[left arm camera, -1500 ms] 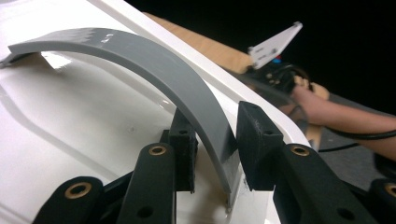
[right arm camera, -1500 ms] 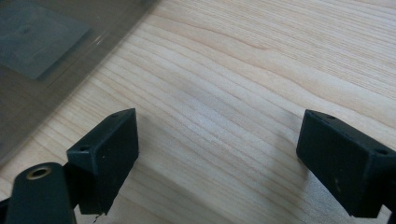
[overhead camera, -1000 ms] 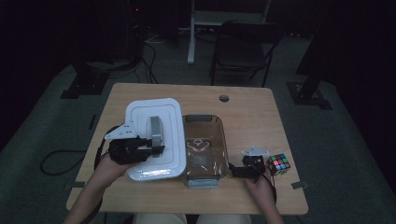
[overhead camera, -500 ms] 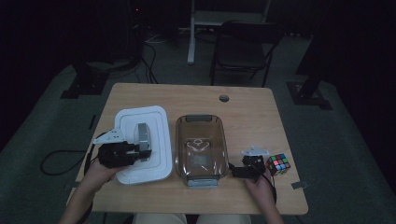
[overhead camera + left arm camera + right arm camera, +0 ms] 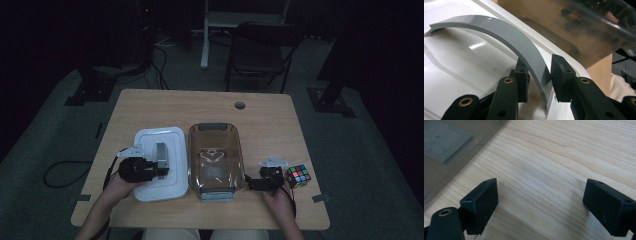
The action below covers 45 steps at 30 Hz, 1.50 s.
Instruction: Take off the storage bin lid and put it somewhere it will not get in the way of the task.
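White lid [image 5: 161,162] now nearer table edge; any label prob. unreadable.

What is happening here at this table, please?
A person sits at a wooden table with a claw in each hand. The left claw is closed on the grey handle of a white lid, which lies on the table beside a clear brown container that stands open. The right claw is open over bare wood, holding nothing, between the container and a colour cube.

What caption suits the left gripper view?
Black tongs straddling the grey handle of a white lid.
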Motion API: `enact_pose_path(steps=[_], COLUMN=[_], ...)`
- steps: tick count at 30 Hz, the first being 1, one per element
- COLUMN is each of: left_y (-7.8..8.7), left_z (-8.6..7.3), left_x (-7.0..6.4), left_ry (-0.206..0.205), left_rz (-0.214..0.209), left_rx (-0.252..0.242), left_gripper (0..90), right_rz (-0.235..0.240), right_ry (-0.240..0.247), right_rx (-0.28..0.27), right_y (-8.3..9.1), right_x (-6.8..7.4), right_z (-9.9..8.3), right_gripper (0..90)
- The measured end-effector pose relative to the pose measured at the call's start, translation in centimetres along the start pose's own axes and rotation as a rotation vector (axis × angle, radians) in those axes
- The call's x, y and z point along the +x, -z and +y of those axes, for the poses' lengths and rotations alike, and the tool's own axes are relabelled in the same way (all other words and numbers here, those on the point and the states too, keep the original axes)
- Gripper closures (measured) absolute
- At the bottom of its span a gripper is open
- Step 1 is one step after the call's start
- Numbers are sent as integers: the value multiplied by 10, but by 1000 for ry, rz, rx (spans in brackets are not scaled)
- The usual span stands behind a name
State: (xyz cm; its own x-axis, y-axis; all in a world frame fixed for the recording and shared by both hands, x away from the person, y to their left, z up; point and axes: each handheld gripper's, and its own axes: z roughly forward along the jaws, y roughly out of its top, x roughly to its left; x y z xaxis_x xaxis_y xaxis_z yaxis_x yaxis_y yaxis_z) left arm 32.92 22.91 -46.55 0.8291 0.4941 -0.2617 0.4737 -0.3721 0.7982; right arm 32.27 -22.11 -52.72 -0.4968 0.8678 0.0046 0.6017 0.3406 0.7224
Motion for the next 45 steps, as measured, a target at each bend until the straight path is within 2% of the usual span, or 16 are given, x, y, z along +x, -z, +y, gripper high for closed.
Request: enact_pose_path(steps=[3,4,7,14,21,27,28,31,34,36,37,39,41,42,44,45], left_y=[-3,-14,-21,-30,-39,-45,-49,-50,-48,-46,-46,-42,-39,-38,-36,-36], left_z=[-1,-3,-6,-12,-16,-20,-22,-22,-19,-19,-19,-18,-17,-16,-16,-16], left_x=[1,4,7,15,18,26,30,31,30,29,29,28,28,27,26,26], left_ry=[2,-10,-1,20,15,44,79,89,82,79,79,74,82,91,90,90], left_rz=[-4,-16,-7,-16,-10,-21,-15,-22,-10,1,1,20,27,48,69,69], left_rx=[3,24,38,48,65,60,75,71,72,68,68,61,50,54,62,62], left_gripper=[696,696,696,696,695,681,668,660,527,504,457,454,376,371,276,276], right_rz=[0,0,0,0,0,0,0,0,0,0,0,0,0,0,0,0], right_ry=[0,0,0,-1,-1,0,0,-1,-1,0,0,-1,-1,-1,-1,-1], right_rx=[0,0,0,0,0,0,0,-1,-1,-1,-1,-1,-1,-1,-1,-1], right_y=[0,0,0,0,0,0,0,0,0,0,0,0,0,0,0,0], right_x=[0,0,0,0,0,0,0,0,0,0,0,0,0,0,0,0], right_z=[0,0,0,0,0,0,0,0,0,0,0,0,0,0,0,0], right_gripper=[127,127,127,127,127,127,127,127,127,127,127,127,127,127,127,127])
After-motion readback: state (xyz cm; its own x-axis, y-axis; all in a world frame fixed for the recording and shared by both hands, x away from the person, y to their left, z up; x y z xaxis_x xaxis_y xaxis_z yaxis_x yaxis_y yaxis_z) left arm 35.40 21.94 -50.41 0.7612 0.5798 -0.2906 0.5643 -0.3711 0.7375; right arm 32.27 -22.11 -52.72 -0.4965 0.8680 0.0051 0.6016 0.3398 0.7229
